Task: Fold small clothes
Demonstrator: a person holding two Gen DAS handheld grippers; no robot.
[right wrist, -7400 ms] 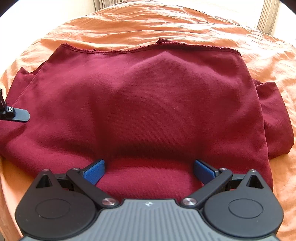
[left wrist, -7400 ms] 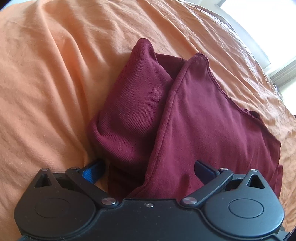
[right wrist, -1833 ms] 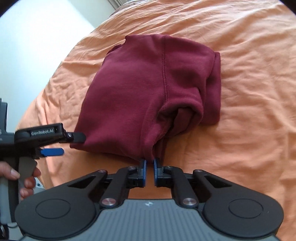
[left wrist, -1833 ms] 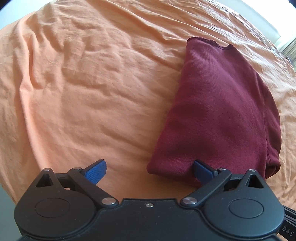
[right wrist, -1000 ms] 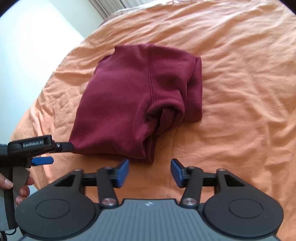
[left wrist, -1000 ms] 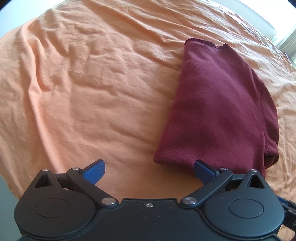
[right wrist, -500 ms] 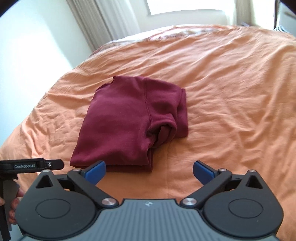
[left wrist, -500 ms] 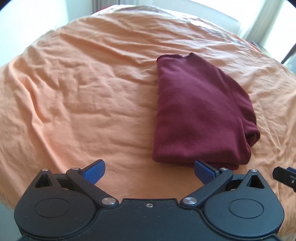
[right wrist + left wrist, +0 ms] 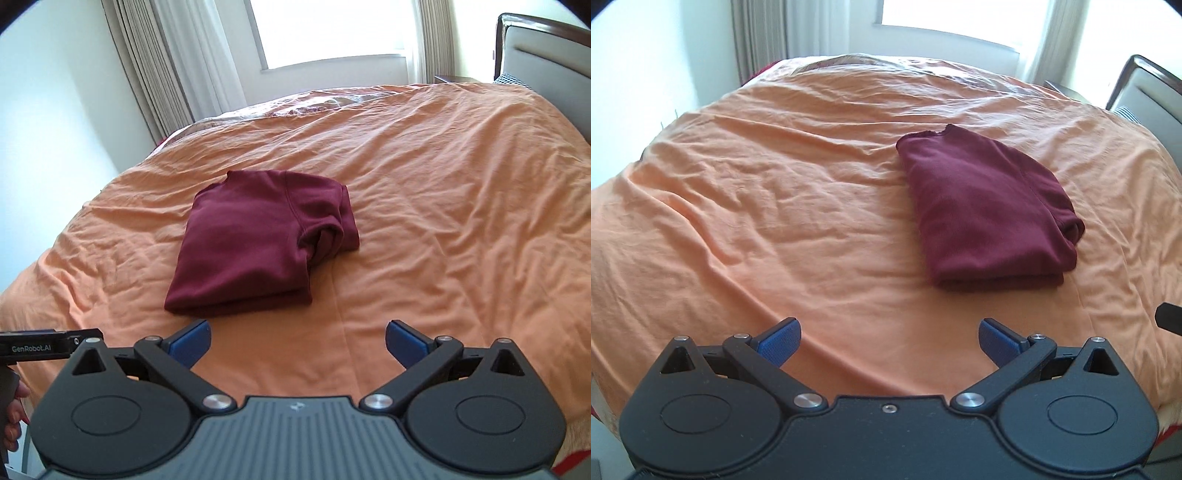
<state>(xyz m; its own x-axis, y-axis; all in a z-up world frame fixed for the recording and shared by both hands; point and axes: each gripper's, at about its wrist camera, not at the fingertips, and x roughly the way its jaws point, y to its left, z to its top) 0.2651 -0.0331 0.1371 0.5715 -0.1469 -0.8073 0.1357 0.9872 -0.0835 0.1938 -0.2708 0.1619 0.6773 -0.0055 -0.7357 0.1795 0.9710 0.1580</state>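
Observation:
A dark red garment (image 9: 986, 210) lies folded into a compact rectangle on the orange bed sheet (image 9: 775, 206). In the right wrist view the same garment (image 9: 258, 243) sits at centre-left, with a bunched fold at its right edge. My left gripper (image 9: 889, 341) is open, above the sheet's near part, well back from the garment and holding nothing. My right gripper (image 9: 297, 341) is open too, empty, a short way back from the garment's near edge. The left tool's black body (image 9: 48, 343) shows at the left edge of the right wrist view.
The wrinkled orange sheet covers the whole bed. A window (image 9: 332, 33) with curtains (image 9: 155, 74) stands behind it. A dark wooden headboard (image 9: 546, 40) rises at the far right. A person's fingers (image 9: 14, 417) show at the lower left edge.
Both grippers have pulled back and up from the garment, so it looks smaller and farther. The right gripper, shut 1.8 s ago, now stands open. The garment lies still.

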